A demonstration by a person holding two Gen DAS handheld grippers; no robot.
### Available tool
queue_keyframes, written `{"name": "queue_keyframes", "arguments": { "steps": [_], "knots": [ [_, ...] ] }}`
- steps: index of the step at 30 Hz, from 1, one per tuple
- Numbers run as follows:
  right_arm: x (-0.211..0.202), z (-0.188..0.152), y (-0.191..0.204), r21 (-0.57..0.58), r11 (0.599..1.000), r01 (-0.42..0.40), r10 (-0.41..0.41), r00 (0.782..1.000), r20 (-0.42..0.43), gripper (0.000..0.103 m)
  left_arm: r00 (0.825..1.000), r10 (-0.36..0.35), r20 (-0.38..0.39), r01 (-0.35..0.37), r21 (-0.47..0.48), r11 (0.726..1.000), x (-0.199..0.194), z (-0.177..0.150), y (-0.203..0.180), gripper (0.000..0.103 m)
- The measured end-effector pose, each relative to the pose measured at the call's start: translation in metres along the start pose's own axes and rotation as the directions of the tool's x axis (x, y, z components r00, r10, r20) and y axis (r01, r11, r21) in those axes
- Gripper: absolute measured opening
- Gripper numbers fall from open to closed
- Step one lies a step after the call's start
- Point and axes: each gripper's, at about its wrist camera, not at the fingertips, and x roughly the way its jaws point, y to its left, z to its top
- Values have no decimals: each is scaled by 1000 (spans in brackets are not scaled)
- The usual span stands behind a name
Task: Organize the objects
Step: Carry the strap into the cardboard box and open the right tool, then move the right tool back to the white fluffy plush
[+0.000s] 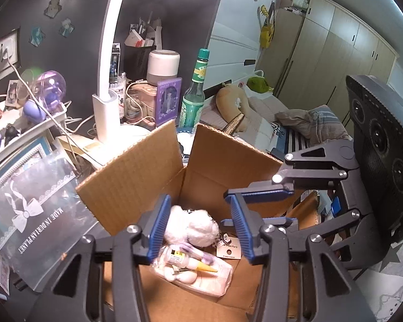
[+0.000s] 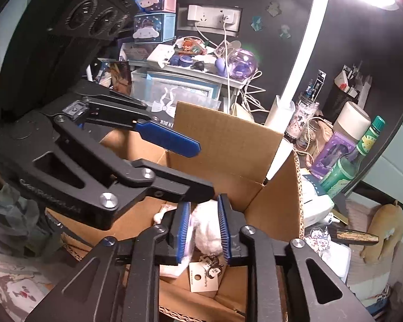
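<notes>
Matt corrugated cardboard box (image 1: 137, 171). Fluffy white plush (image 1: 192, 226). Glossy clear plastic pouch (image 1: 198, 276). Paper tag (image 2: 202, 277). Glossy green glass bottle (image 1: 194, 94). Ribbed blue pads (image 2: 224, 230), matt black plastic arms, shiny metal screws.

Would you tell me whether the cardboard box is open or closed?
Open: the cardboard box has its flaps standing up, and the white plush toy lies visible inside.
</notes>
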Motion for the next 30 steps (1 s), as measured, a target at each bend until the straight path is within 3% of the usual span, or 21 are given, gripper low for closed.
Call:
{"name": "queue_keyframes", "arguments": {
  "steps": [14,19,25,30],
  "knots": [
    [-6,4,11,1,1000,3,-3,1000,24,18,997,55,56,-55,6,998,-35,-12,5,60],
    [-9,19,37,-32,998,-59,62,993,97,18,985,120,123,-118,-27,993,-79,-28,20,77],
    [3,38,88,-109,971,-211,225,964,140,18,957,240,160,-227,-94,969,-133,-67,47,80],
    [33,39,150,-194,923,-332,354,930,99,34,929,328,170,-294,-195,936,-158,-108,70,82]
  ]
}}
